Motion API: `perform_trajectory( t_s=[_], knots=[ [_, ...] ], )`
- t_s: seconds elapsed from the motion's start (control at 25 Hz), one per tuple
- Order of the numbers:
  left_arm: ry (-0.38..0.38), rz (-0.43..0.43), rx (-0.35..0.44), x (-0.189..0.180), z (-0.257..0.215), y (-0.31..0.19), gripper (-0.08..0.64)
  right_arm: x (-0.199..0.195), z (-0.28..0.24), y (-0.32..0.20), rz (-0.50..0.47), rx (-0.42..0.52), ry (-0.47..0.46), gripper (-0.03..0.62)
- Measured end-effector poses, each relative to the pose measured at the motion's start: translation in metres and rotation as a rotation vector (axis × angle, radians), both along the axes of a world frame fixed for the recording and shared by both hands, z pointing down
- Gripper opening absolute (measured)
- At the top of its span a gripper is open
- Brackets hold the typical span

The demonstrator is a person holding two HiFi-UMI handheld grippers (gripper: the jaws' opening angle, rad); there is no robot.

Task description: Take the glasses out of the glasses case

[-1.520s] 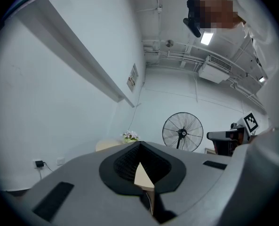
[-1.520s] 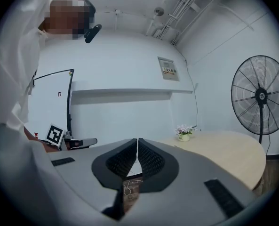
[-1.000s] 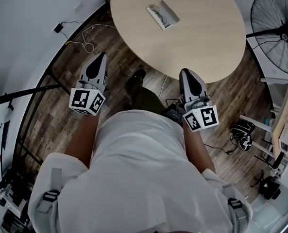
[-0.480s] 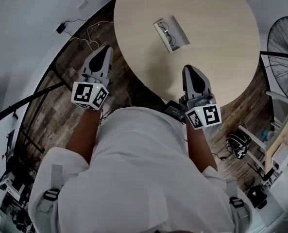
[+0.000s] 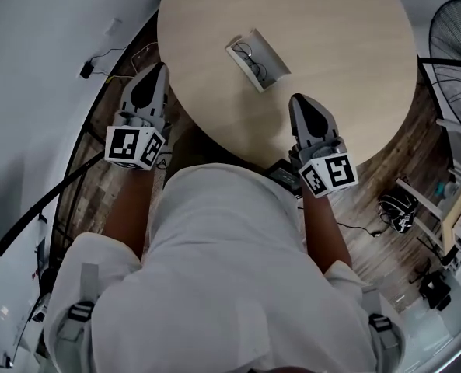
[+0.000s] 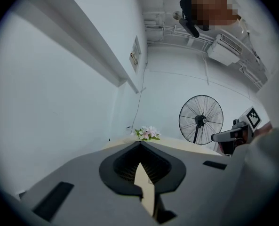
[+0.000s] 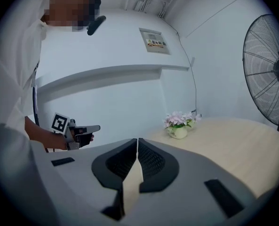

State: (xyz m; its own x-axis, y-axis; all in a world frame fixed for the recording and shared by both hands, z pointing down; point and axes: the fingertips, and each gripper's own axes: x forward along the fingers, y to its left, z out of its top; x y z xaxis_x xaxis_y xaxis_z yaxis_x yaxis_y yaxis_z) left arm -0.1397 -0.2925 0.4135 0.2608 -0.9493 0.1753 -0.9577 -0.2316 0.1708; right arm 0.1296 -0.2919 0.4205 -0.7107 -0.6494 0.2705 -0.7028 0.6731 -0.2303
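— What stands in the room?
— A round, light-wood table (image 5: 354, 68) on a dark plank floor (image 5: 389, 173). A small pot of pink flowers (image 7: 178, 126) sits near its far edge.
— And around it?
— A black standing fan (image 5: 455, 29) to the right, clear of the table. A cable with a black plug (image 5: 85, 70) lies by the white wall (image 5: 36, 92). A small sign (image 7: 154, 42) hangs above a wall ledge (image 7: 111, 72).

A round pale-wood table (image 5: 354, 61) fills the upper centre of the head view, standing on a dark plank floor (image 5: 405, 173). A white wall (image 5: 36, 68) runs down the left. A black pedestal fan (image 5: 457, 33) stands at the upper right, and a plug with its cable (image 5: 85, 71) lies at the upper left.
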Motion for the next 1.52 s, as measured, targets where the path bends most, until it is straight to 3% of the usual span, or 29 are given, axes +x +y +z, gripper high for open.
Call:
perform_trajectory(
  t_s=[0.2,0.48,0.76,0.92,1.08,1.28,1.52],
  knots=[
    [-0.039,0.040,0.025,-0.001,-0.006,-0.027,0.006,0.008,0.005,-0.009,0.038,-0.011,0.012,0.026],
    [-0.027,0.052,0.037,-0.041,0.005,-0.074,0.006,-0.011,0.017,-0.025,0.078,-0.028,0.051,0.028],
    [0.010,0.166,0.022,-0.066,0.020,-0.135,0.006,-0.050,0.035,-0.060,0.134,-0.115,0.080,0.034],
    [0.025,0.264,0.010,-0.060,0.027,-0.166,0.006,-0.064,0.048,-0.084,0.142,-0.146,0.160,0.089],
    [0.029,0.375,-0.018,-0.043,0.043,-0.187,0.006,-0.069,0.077,-0.093,0.137,-0.196,0.259,0.103],
    [0.027,0.520,-0.014,-0.004,0.044,-0.212,0.006,-0.060,0.096,-0.097,0.079,-0.256,0.431,0.114],
    [0.050,0.624,-0.029,0.014,0.063,-0.218,0.006,-0.074,0.133,-0.088,-0.013,-0.337,0.590,0.121]
  ],
)
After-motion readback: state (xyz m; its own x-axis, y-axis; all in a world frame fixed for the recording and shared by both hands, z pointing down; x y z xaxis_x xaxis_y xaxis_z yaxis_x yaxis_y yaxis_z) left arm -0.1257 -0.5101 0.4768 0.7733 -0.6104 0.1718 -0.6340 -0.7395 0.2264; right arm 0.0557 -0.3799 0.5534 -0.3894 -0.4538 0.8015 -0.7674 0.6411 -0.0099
